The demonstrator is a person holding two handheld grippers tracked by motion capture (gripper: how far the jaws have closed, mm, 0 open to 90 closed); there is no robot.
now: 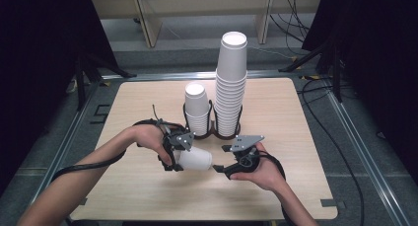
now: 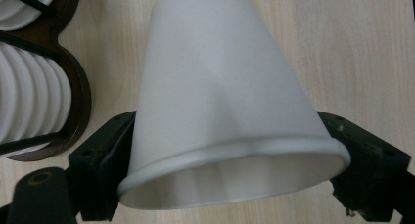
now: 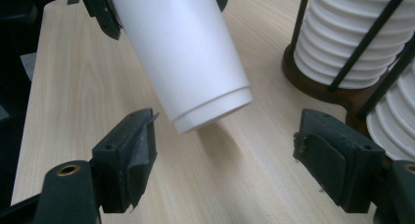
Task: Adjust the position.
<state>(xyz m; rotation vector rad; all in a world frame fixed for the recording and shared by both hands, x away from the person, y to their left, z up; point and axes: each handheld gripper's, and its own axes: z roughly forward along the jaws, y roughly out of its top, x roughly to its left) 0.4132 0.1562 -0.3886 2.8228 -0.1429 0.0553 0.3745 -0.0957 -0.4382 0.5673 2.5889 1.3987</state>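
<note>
One white paper cup (image 1: 195, 160) hung on its side above the desk (image 1: 138, 186), pinched near its rim by the left gripper (image 1: 176, 159), its wall visibly dented inward. Light, thin and easily crushed, it likely wanted a gentle hold at the stiffer base. At three o'clock of the cup, the right gripper (image 1: 220, 168) stood spread, apart from that base. Both forearms reached in from six o'clock, the stacked cups (image 1: 230, 88) in their holder (image 1: 213, 132) at twelve.

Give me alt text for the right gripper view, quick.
A white paper cup, held near its rim by the left gripper, points its base at the open right gripper above a wooden table. Stacked cups stand in a wire rack at right.
</note>
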